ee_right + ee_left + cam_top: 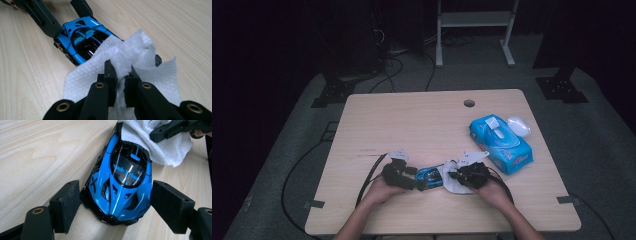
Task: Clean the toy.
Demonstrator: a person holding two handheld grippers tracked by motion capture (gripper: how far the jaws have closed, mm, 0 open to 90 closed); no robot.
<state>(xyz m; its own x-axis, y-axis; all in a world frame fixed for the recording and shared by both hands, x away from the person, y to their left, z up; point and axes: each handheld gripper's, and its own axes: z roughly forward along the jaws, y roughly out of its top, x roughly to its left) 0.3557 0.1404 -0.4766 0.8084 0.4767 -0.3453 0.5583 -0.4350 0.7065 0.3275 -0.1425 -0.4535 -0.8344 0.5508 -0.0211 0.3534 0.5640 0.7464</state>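
A glossy blue and black toy car (429, 177) lies on the wooden table (412, 125) near its front edge. My left gripper (411, 177) is shut on the car's nose (122, 182), one pad pressing each side. The right gripper (458, 175) is shut on a crumpled white wipe (140, 50), pinched between its pads (110, 72). The wipe (162, 147) drapes over the rear of the car (80, 35), hiding the tail. The two grippers face each other across the car.
A blue pack of wet wipes (502, 142) lies at the right of the table, with a white lid (518, 125) beside it. A cable hole (469, 103) sits near the far edge. A white rack (474, 20) stands on the floor beyond.
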